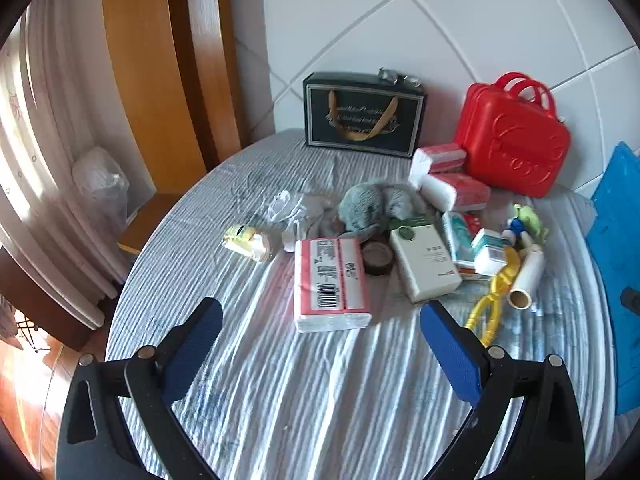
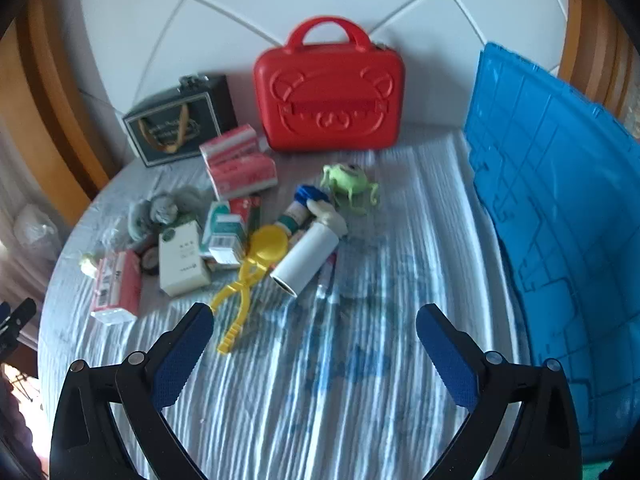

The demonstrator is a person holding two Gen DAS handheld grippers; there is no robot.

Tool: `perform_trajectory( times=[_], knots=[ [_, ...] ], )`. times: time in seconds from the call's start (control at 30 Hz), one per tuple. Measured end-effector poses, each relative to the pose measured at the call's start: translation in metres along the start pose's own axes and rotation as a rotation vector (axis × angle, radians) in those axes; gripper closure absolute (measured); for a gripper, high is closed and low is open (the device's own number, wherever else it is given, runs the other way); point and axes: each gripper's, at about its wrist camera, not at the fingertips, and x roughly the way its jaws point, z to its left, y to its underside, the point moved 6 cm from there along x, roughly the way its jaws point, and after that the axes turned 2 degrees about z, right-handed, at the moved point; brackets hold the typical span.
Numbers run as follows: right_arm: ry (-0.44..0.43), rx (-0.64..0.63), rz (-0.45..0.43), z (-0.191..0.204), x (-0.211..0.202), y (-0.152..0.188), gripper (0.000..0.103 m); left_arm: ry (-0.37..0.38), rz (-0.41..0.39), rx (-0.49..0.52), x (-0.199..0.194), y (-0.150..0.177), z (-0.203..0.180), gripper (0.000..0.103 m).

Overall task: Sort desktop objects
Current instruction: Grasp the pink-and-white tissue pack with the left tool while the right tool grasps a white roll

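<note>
Nearest, the left gripper (image 1: 320, 320) and right gripper (image 2: 314, 320) hover with fingers spread wide and empty, likely before any pick. Beyond, against the wall, stands a red case (image 2: 330, 96). Mid-table clutter includes a tissue pack (image 1: 330, 284), lengthwise toward the camera, and yellow tongs (image 2: 250, 280), handles pointing nearer.

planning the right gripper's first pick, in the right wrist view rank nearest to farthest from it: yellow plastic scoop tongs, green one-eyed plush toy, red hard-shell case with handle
1. Yellow plastic scoop tongs, just ahead of the right gripper, by its left finger.
2. Green one-eyed plush toy, mid-table, ahead.
3. Red hard-shell case with handle, at the back against the tiled wall.
</note>
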Motion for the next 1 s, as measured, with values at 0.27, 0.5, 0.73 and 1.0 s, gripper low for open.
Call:
perform_trajectory(
  times=[0.27, 0.5, 0.73, 1.0],
  knots=[
    [-0.026, 0.159, 0.227, -0.006, 0.106, -0.020, 0.003, 0.020, 0.218, -0.024, 0.115, -0.015, 0.018, 0.002],
    [-0.039, 0.235, 0.351, -0.009, 0.158, -0.037, 0.019, -0.010, 0.384, 0.001, 0.176, -0.012, 0.004, 0.002],
    [-0.055, 0.282, 0.441, -0.007, 0.197, -0.042, 0.045, -0.028, 0.487, 0.024, 0.208, -0.007, -0.007, 0.002],
    [-0.070, 0.338, 0.489, -0.008, 0.219, -0.036, 0.053, -0.032, 0.512, 0.050, 0.218, -0.009, -0.012, 0.012]
  ],
)
